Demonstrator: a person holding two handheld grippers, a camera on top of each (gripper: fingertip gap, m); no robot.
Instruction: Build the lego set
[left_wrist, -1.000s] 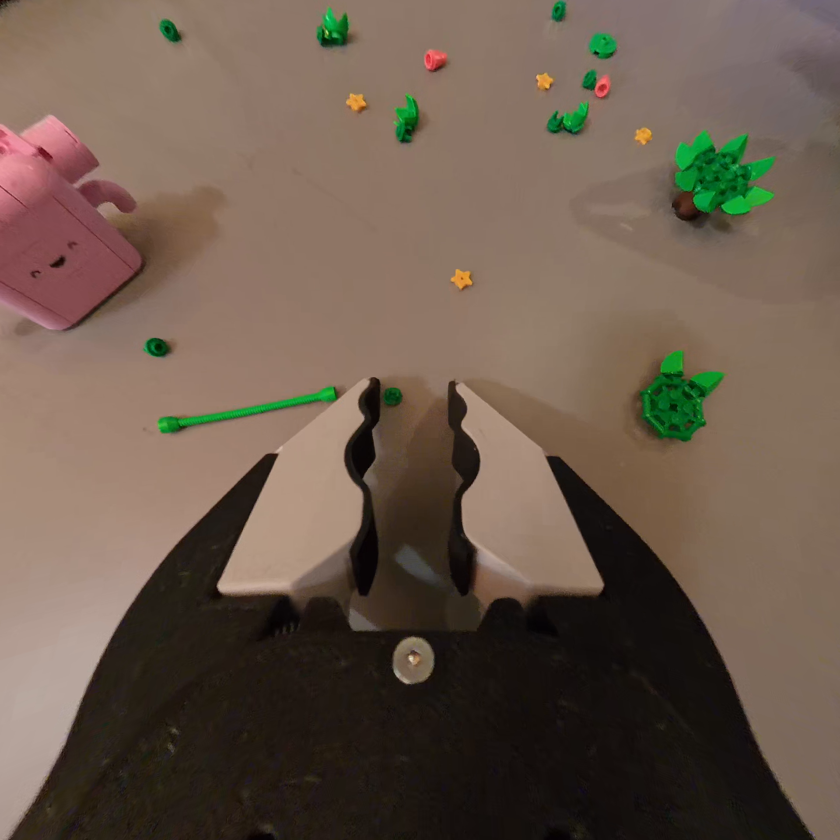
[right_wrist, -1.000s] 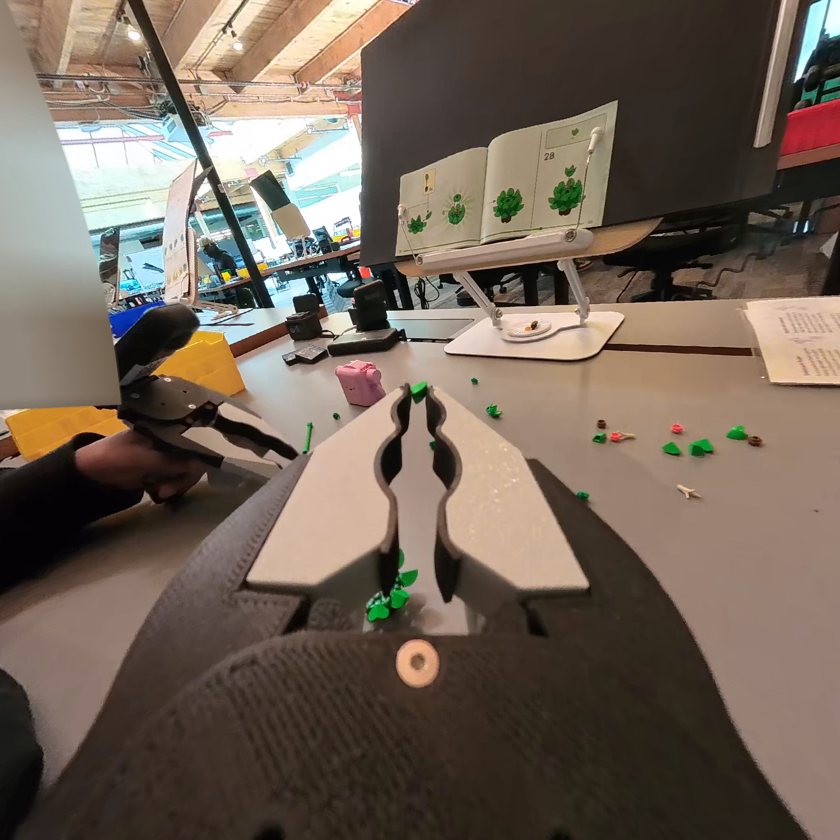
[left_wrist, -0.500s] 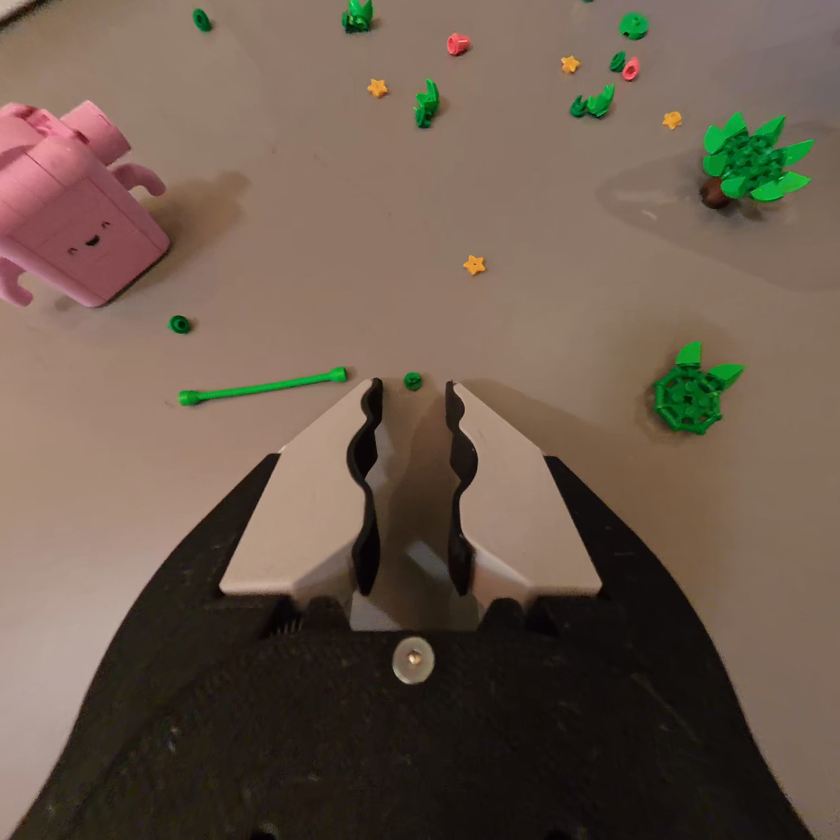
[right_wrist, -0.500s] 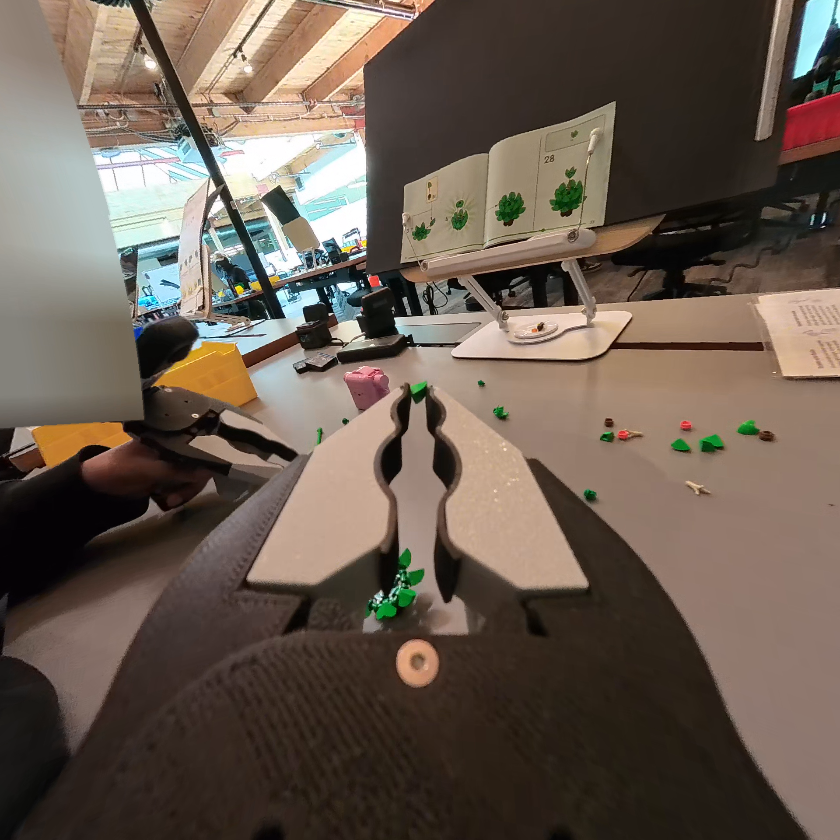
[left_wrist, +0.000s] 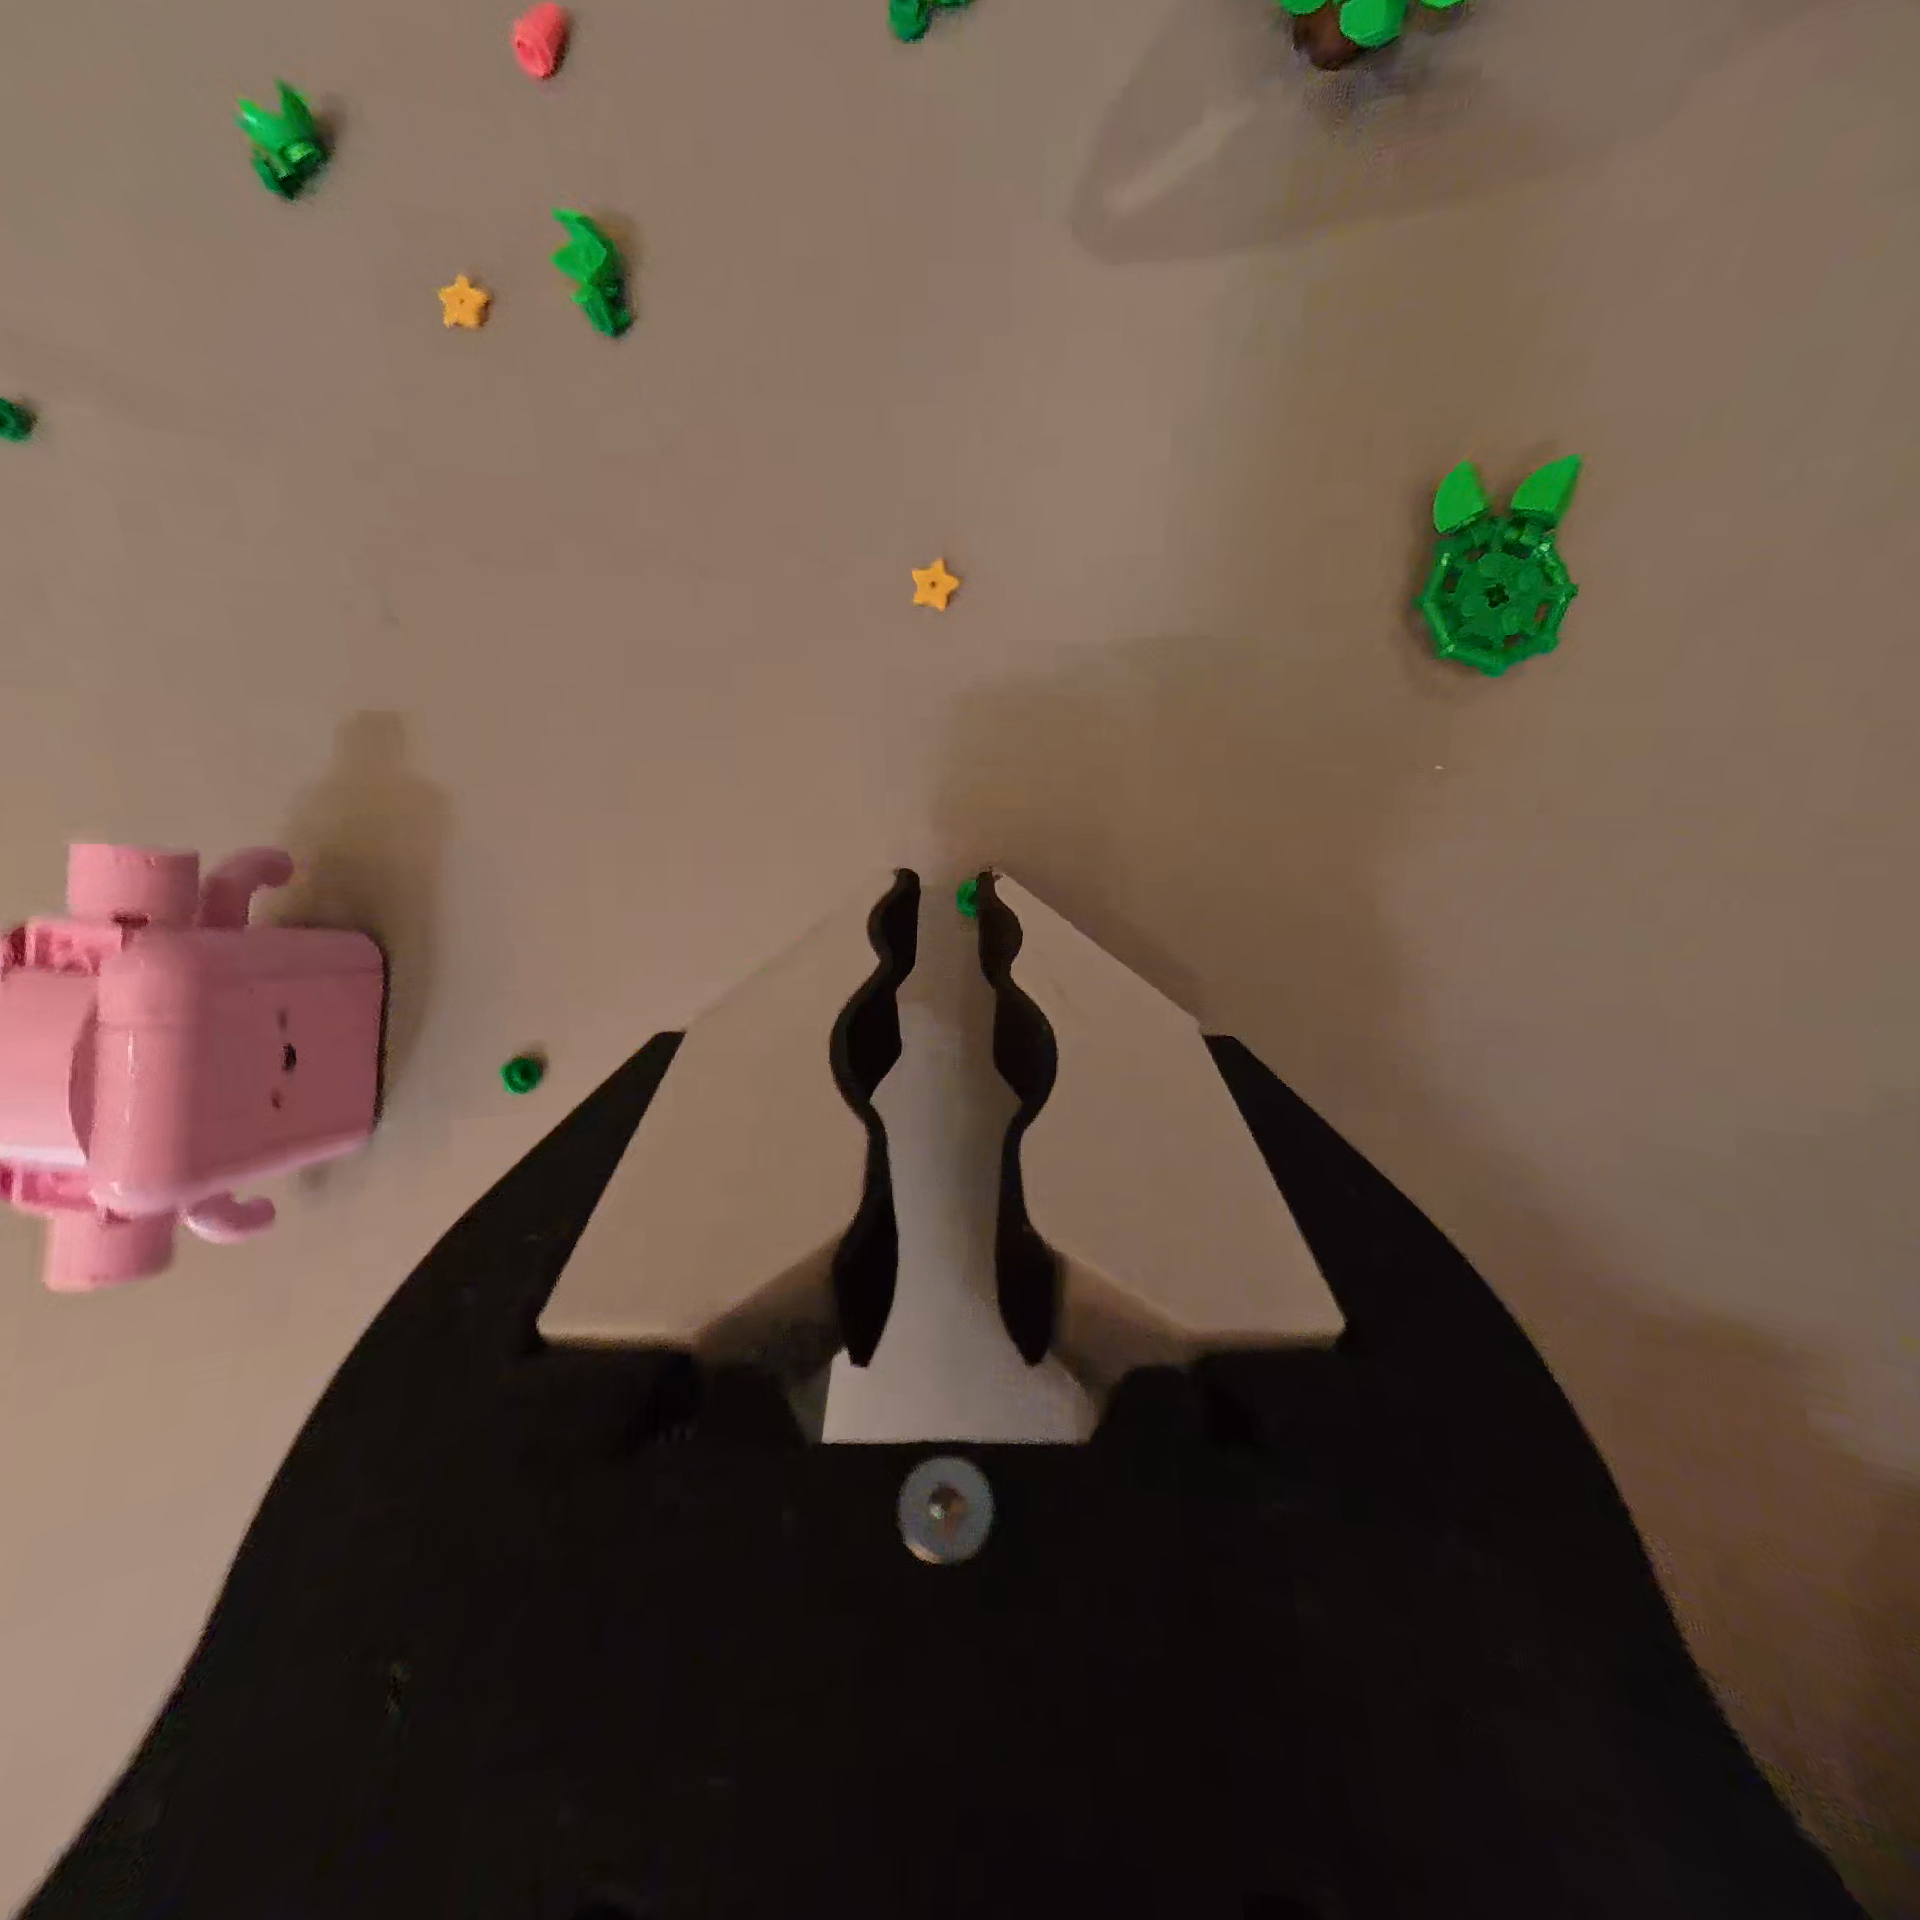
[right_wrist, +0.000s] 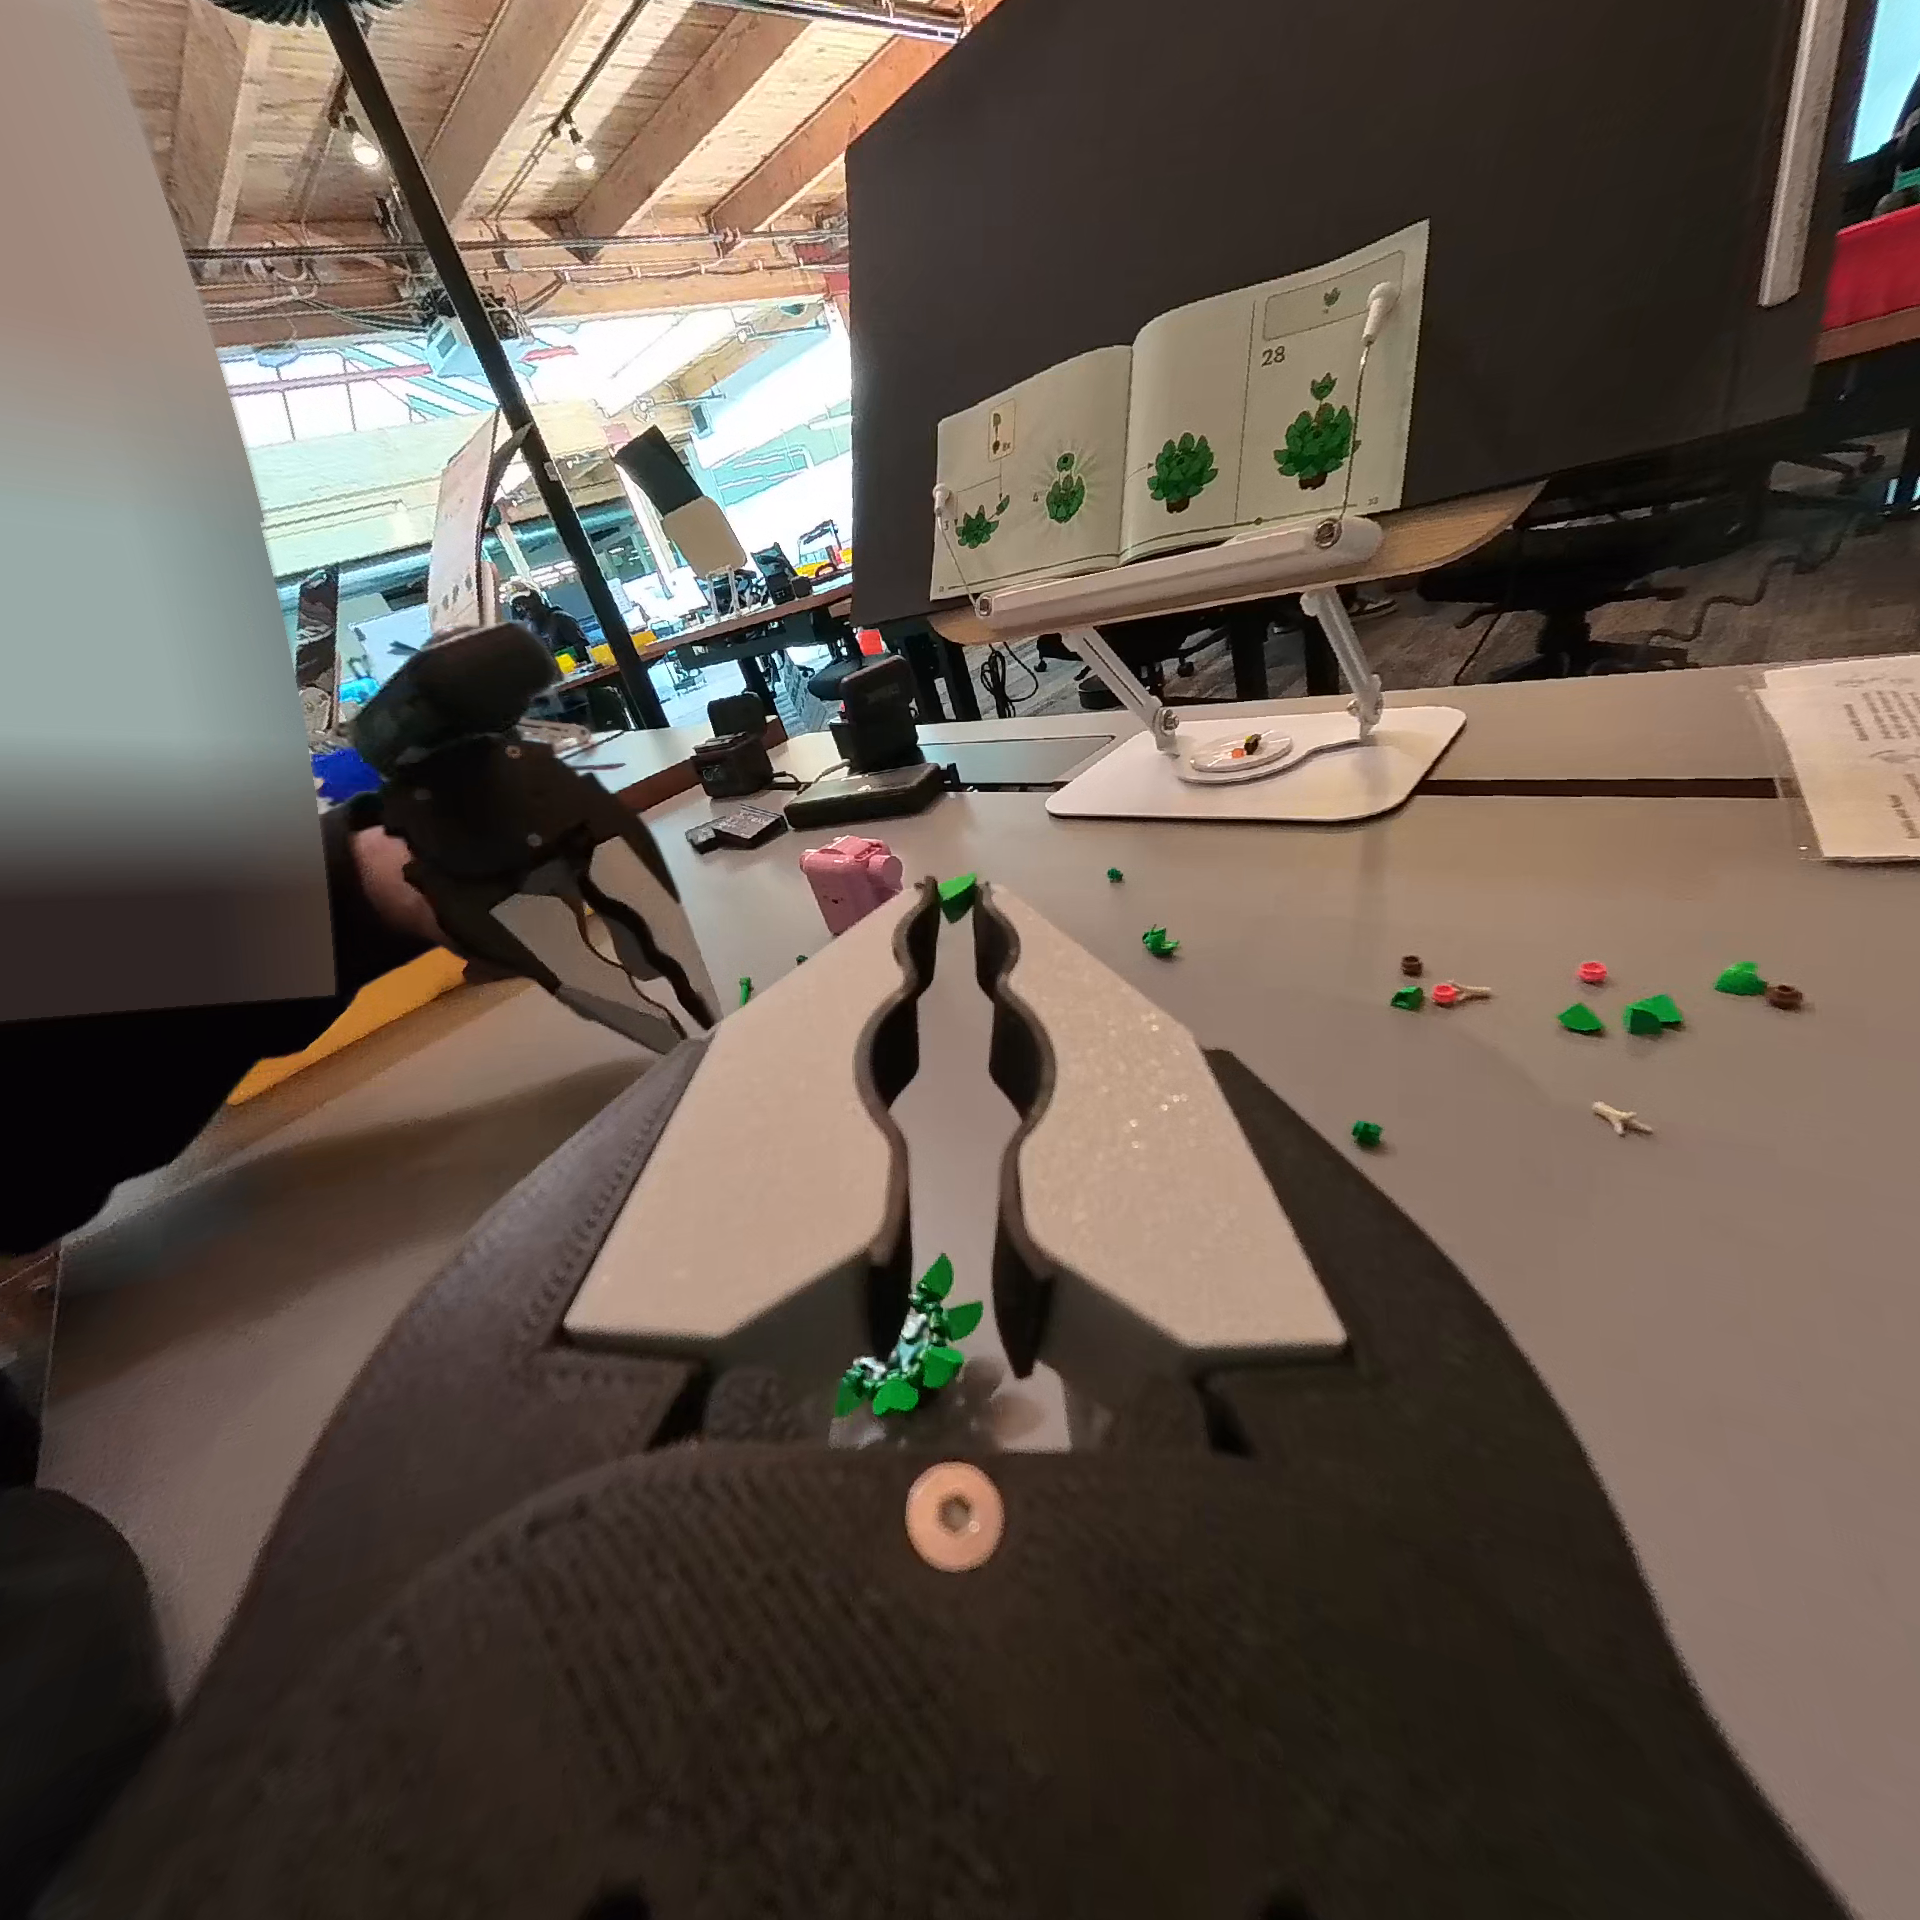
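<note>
The left gripper (left_wrist: 951, 896) points down at the grey tabletop (left_wrist: 1143, 416), its jaws narrowly parted with a small green round stud (left_wrist: 968, 898) against the right tip; whether it is gripped I cannot tell. A glossy pink block figure (left_wrist: 197, 1070) lies to the left, a green web-like round plate with two leaves (left_wrist: 1496, 597) to the right. The right gripper (right_wrist: 956, 902) pinches a green leaf piece (right_wrist: 957, 894) at its tips, above a leafy green assembly (right_wrist: 914, 1351). An open instruction booklet (right_wrist: 1174, 436) stands on a white holder.
</note>
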